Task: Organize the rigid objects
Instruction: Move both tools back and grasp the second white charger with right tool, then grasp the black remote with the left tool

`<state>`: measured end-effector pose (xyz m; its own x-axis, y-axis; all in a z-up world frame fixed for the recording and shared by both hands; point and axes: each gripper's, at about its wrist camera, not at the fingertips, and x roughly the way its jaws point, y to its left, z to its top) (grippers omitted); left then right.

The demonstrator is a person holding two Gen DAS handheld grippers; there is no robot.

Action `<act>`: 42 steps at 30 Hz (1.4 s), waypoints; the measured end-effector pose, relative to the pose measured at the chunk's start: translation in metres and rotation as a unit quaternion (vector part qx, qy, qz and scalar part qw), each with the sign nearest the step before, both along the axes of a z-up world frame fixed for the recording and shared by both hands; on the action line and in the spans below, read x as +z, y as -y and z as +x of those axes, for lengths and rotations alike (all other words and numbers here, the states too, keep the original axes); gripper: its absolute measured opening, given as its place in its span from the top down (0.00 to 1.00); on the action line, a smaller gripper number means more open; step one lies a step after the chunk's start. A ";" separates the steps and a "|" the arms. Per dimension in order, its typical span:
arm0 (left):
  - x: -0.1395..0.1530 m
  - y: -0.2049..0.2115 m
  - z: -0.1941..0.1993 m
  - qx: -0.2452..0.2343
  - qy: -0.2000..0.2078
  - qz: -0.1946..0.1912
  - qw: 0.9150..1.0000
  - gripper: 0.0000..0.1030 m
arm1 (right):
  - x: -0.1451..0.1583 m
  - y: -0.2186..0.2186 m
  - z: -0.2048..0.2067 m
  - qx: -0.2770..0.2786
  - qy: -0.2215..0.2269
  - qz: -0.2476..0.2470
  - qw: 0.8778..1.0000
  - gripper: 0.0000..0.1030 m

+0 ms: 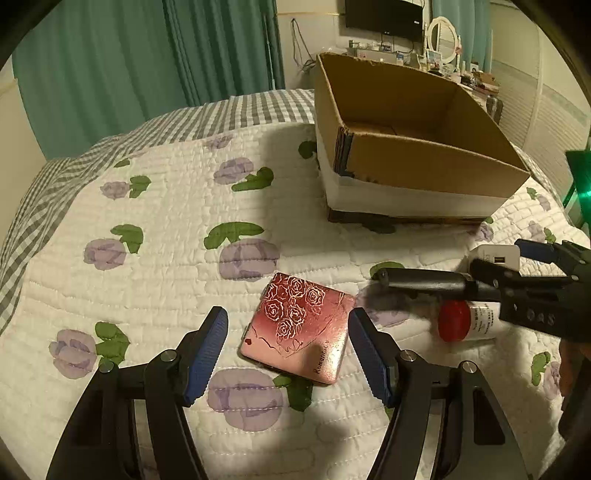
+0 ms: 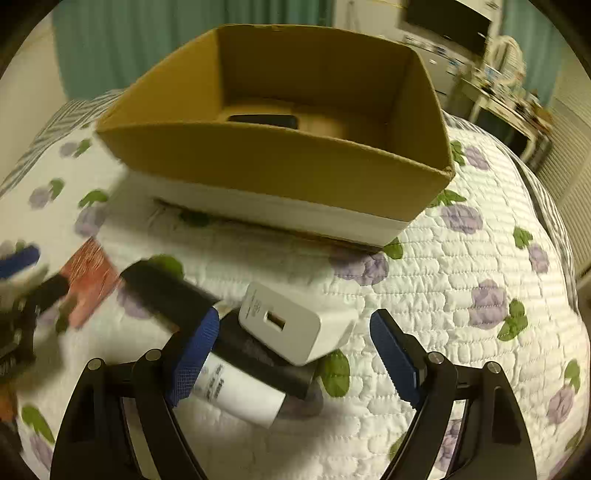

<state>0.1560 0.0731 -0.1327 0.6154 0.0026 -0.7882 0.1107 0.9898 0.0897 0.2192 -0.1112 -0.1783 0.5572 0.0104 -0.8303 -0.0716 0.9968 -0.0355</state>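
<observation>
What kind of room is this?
Most likely a bedroom: the things lie on a bed's flowered quilt, green curtains hang behind it, and a dressing table with a round mirror stands at the back.

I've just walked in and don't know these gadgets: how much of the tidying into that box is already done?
Barely begun. One dark item already lies in the cardboard box. Nothing is gripped: the left gripper is open around the pink rose case, and the right gripper is open by the white charger. Still on the quilt: the case, the charger, a black bar and a red-capped bottle.
</observation>
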 end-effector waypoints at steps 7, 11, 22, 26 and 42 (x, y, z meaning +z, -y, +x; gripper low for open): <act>-0.009 0.001 0.001 0.008 -0.010 0.005 1.000 0.32 | -0.012 0.000 0.006 -0.071 0.003 -0.018 0.997 0.19; -0.009 0.008 -0.002 0.001 -0.012 0.011 1.000 0.32 | -0.007 0.009 -0.013 -0.047 0.011 0.007 0.999 0.40; -0.008 0.064 -0.027 -0.053 -0.027 -0.026 0.998 0.32 | 0.005 0.061 -0.054 -0.034 0.030 0.078 0.996 0.48; -0.011 0.095 -0.035 -0.085 -0.036 -0.048 0.995 0.32 | 0.012 0.076 -0.056 -0.035 0.041 0.075 0.996 0.48; -0.018 0.120 -0.018 -0.095 -0.059 -0.013 0.994 0.32 | 0.006 0.108 -0.059 -0.034 0.042 0.115 0.992 0.49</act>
